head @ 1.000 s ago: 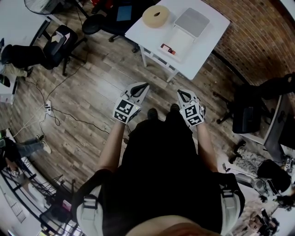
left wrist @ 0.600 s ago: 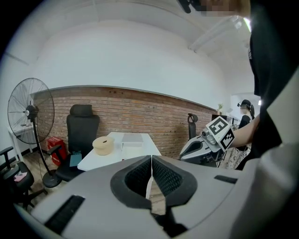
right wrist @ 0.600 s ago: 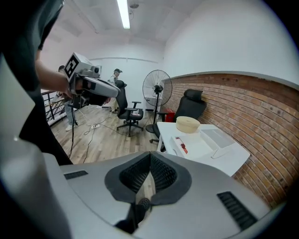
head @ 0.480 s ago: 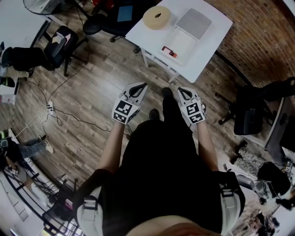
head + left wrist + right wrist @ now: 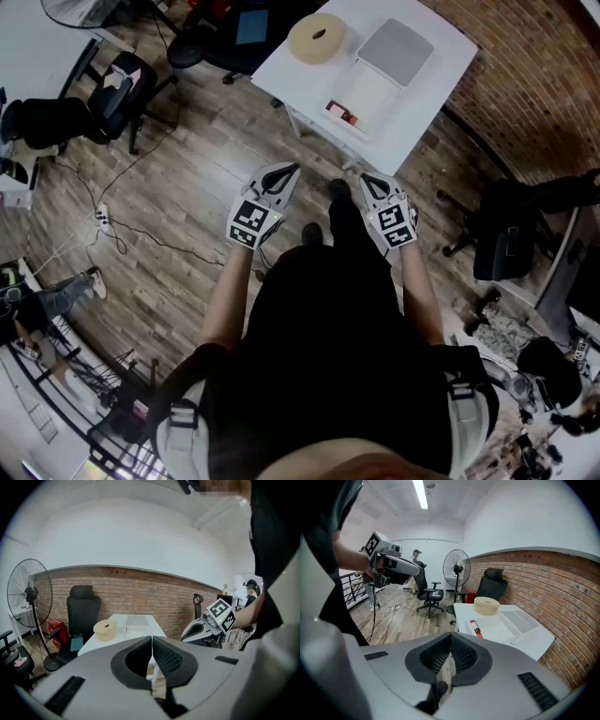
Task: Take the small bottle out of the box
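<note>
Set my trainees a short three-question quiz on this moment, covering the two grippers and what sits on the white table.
1. True or false: the left gripper is shut with nothing between its jaws.
2. The beige round roll on the white rectangular table lies: A) inside the open white box; B) beside that box; C) under the table.
3. Fill in: the shut right gripper holds ____.
Key: 1 true; 2 B; 3 nothing.
</note>
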